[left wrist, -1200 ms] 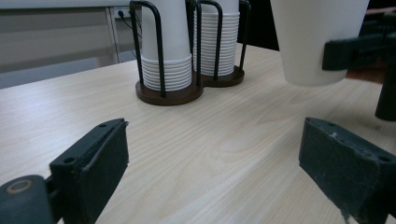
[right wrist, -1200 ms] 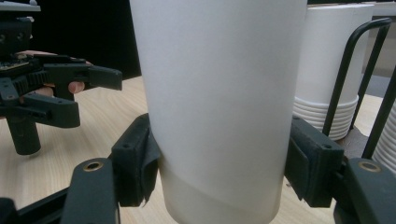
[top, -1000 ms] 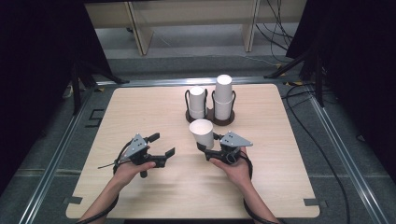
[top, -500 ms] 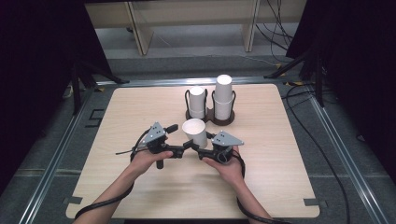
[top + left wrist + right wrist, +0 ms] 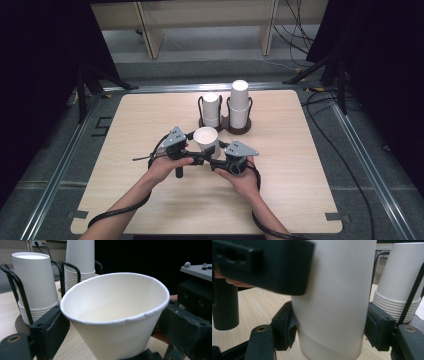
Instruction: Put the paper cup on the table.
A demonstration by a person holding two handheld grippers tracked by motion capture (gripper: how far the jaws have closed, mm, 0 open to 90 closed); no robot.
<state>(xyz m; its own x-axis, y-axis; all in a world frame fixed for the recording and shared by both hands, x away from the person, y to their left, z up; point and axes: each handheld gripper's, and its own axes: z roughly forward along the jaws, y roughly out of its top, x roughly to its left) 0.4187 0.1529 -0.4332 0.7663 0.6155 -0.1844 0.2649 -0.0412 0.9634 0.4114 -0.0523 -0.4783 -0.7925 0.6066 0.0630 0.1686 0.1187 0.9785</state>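
- We see a white paper cup (image 5: 206,140) held just above the bench (image 5: 310,165), near its middle, in front of the black wire rack (image 5: 226,122).
- Our right tongs (image 5: 214,161) are clamped on the cup's lower body — in the right gripper view the pads (image 5: 284,327) press against the cup wall on both sides.
- Our left tongs (image 5: 196,159) sit around the same cup from the other side; their jaws have just been closing with the cup between them. In the left gripper view the left pad (image 5: 51,325) lies against the cup below its rim, while at the right pad we cannot tell whether it touches.
- The rack holds two stacks of upturned cups: a shorter stack (image 5: 211,109) and a taller stack (image 5: 239,103).
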